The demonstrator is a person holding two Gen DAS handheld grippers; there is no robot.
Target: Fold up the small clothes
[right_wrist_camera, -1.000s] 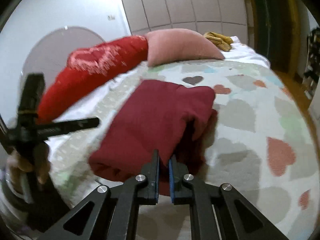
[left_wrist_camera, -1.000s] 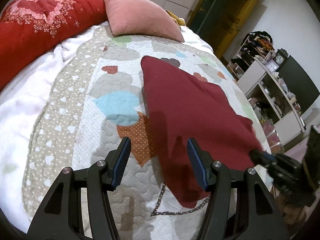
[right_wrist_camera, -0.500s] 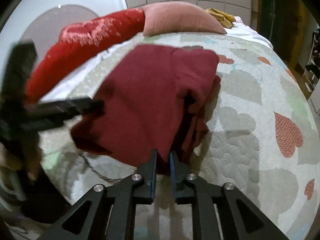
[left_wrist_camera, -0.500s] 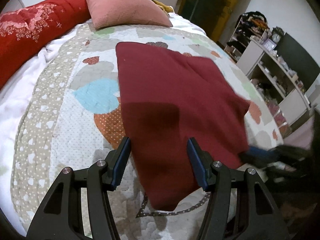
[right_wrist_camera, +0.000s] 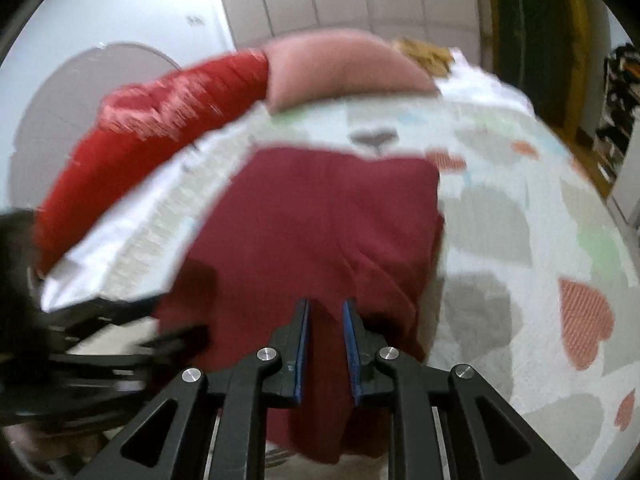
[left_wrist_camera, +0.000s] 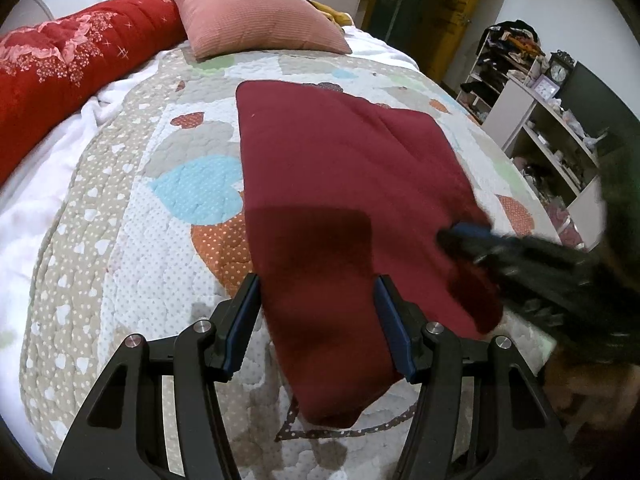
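A dark red garment lies spread flat on the heart-patterned quilt; it also shows in the right wrist view. My left gripper is open, its jaws straddling the garment's near left part just above the cloth. My right gripper has its jaws parted a little over the garment's near edge, with cloth showing in the gap; it appears blurred at the garment's right edge in the left wrist view.
A pink pillow and a long red bolster lie at the head of the bed. White shelves with clutter stand beside the bed on the right. The bed's near edge is just below the garment.
The right gripper, shut on the garment's edge before, has opened a little. The garment went from lifted and bunched to lying flat. The left gripper moved over the cloth.
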